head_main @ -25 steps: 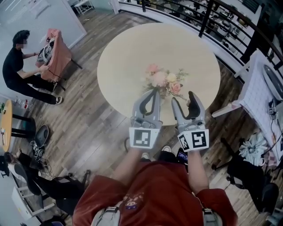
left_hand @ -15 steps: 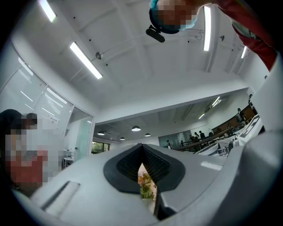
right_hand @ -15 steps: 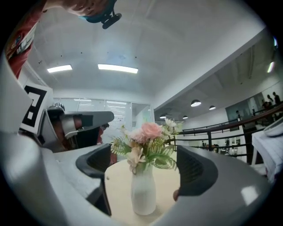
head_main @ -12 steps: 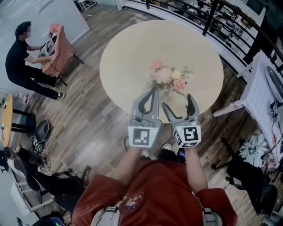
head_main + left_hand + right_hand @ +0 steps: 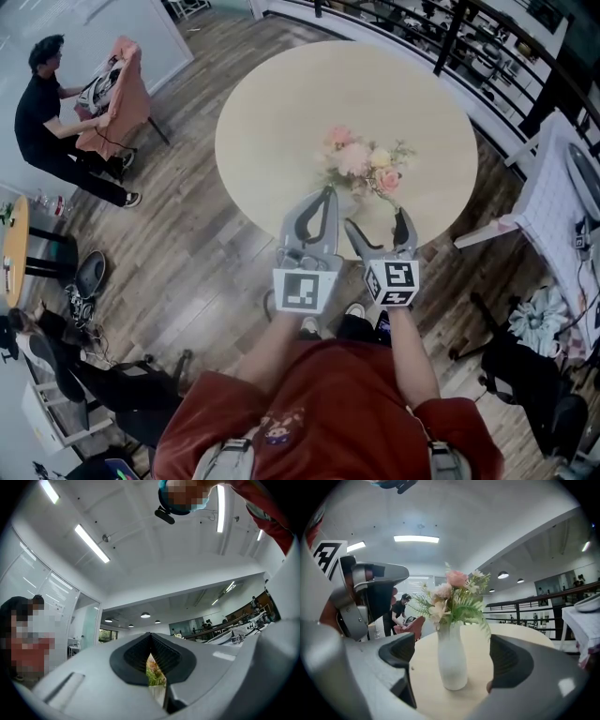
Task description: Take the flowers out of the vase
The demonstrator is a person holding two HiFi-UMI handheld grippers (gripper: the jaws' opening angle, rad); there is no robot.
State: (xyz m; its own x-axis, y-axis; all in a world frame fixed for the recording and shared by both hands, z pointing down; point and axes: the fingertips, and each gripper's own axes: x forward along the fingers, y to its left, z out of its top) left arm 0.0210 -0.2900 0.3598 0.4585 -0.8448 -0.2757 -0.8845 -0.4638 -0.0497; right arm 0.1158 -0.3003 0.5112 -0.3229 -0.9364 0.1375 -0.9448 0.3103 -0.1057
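1. Spreading wide just now, the right gripper [image 5: 377,223] has its two dark-padded jaws about as far apart as they go, with nothing pinched in them.
2. Framed between those jaws in the right gripper view is the white frosted bottle-shaped vase [image 5: 451,660]. It's upright and roughly centred, with bare table showing on both sides, so neither pad touches it. Can't tell if it's properly inside the gap or just past the tips.
3. The bunch of pink and cream flowers with green fern sprigs [image 5: 453,592] sits in the vase's neck, spreading out well above the jaws.
4. The left gripper [image 5: 325,195] is the opposite: jaws closed to a thin slit, gripping nothing. Through the slit you can see a sliver of greenery and petals beyond. From the head view it's just beside the right gripper, tips near the bouquet's left side.
5. The vase stands on the round pale beige table [image 5: 281,122], close to the edge nearest the person, and both grippers reach in over that edge.
6. Further out there's a wood-plank floor [image 5: 187,253] and a black railing [image 5: 450,28] behind the table.
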